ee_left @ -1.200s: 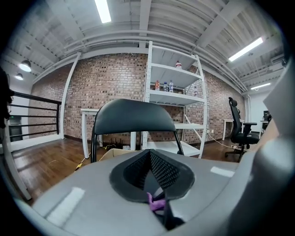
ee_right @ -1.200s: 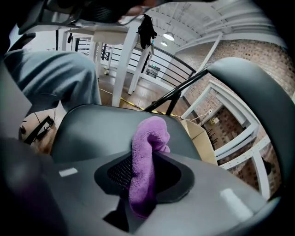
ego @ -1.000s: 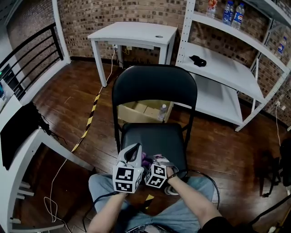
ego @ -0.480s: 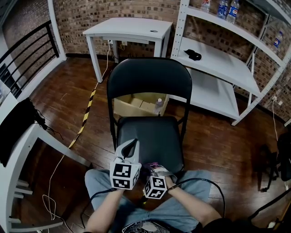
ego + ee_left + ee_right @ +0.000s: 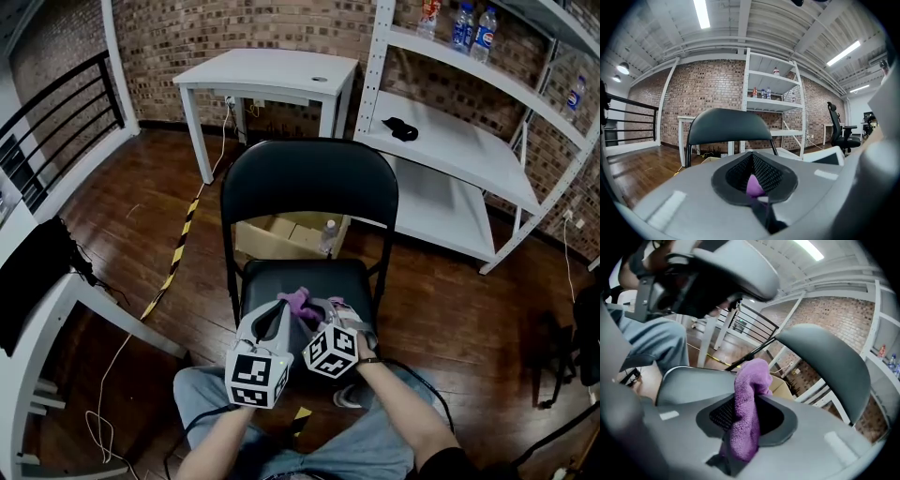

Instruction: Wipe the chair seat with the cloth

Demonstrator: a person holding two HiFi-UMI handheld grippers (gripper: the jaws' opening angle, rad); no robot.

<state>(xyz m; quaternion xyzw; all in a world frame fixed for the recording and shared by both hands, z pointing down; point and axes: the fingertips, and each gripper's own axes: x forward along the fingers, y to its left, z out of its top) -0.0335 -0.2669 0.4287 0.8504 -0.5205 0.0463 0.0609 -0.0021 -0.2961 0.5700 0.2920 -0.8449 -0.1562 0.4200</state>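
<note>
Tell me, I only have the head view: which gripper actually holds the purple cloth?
Observer: The right gripper is clamped on the cloth; a thick fold stands up out of its jaws.
Operator: And the left one?
Observer: The left gripper is shut too, with only a small purple tip nipped between its jaws.
Operator: Where is it aimed?
Observer: Its view looks at the chair back, with the shelves behind.
</note>
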